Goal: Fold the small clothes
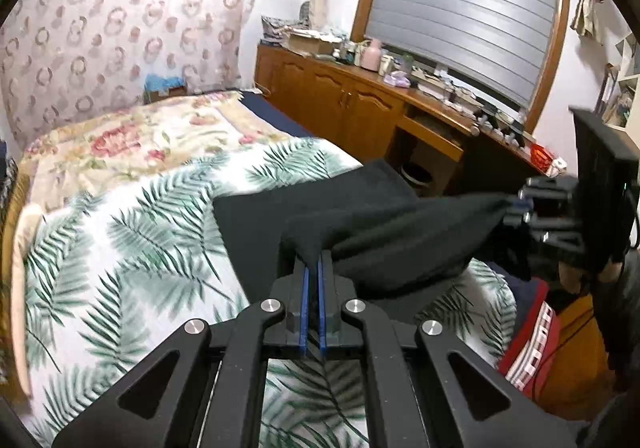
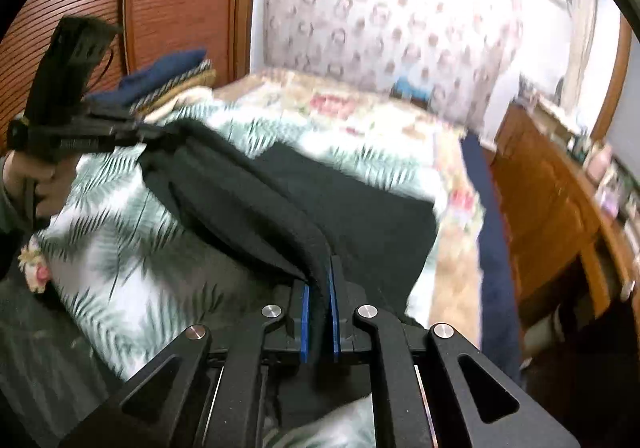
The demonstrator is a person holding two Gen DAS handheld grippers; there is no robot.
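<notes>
1. A bed [image 1: 100,256] covered by a white spread printed with green palm leaves is seen at the left of the left wrist view; a floral blanket [image 1: 132,136] is laid over its far end.
2. A curtain [image 1: 120,16] patterned with rings is hung behind the bed.
3. The left gripper [image 1: 313,268] is positioned at the lower centre of the left wrist view. Its jaws are brought almost together, and an edge of the black garment [image 1: 360,224] is pinched between the blue pads [image 1: 305,288].
4. The black garment is held off the bed on its near side, stretched between the two grippers; its far part is left resting on the leaf-print spread.
5. The right gripper [image 1: 516,208] is seen at the right of the left wrist view, clamped on the opposite end of the garment.
6. A wooden cabinet worktop [image 1: 400,84] crowded with small items is located along the wall beyond the bed, under a shuttered window [image 1: 464,8].
7. A red and white striped cloth [image 1: 536,340] is seen at the lower right, beside the bed.
8. In the right wrist view, the left gripper [image 2: 160,136] is seen at the left, gripped by a hand [image 2: 44,184].
9. The right gripper [image 2: 319,280] is closed narrowly on a thick folded edge of the black garment [image 2: 340,200].
</notes>
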